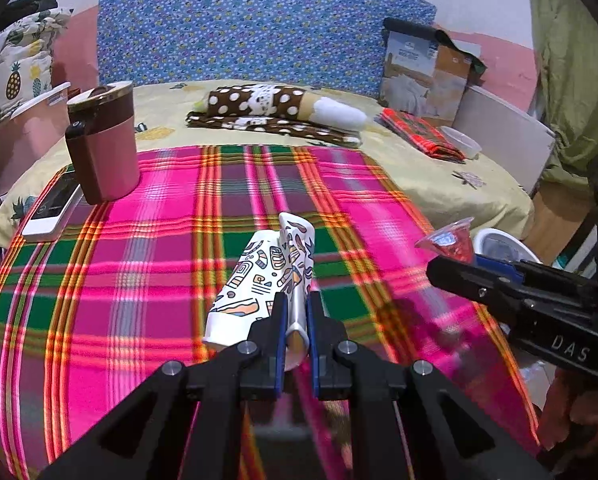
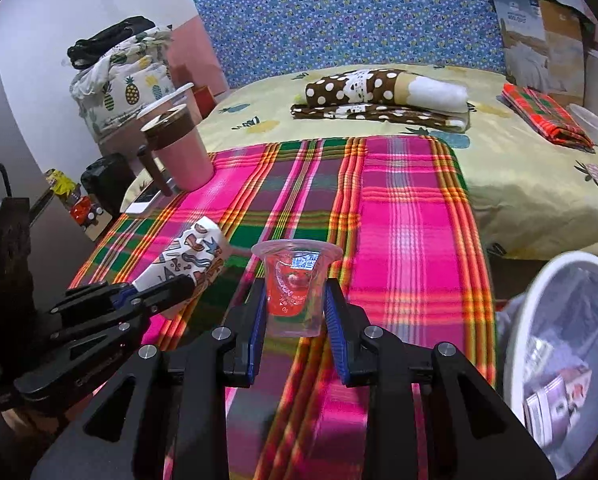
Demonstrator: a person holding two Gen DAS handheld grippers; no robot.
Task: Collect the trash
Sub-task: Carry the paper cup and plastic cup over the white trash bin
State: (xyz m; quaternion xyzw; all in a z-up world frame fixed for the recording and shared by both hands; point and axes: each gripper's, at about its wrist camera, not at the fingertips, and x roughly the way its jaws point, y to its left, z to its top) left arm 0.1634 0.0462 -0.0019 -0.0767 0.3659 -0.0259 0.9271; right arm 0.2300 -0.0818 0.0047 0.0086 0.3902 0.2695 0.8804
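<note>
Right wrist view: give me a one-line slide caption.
Right gripper holds a clear plastic cup above the plaid blanket, beside the white trash bin; left gripper holds a crushed paper cup.

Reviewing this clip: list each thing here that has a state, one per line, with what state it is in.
Left tongs: shut on the paper cup.
Paper cup: crushed flat, lifted off the blanket.
Right tongs: shut on the plastic cup.
Plastic cup: upright, held, red label showing inside.
Bin: open, already holding trash.
Mug: upright, lid on.
Phone: lying flat, screen dark.
</note>
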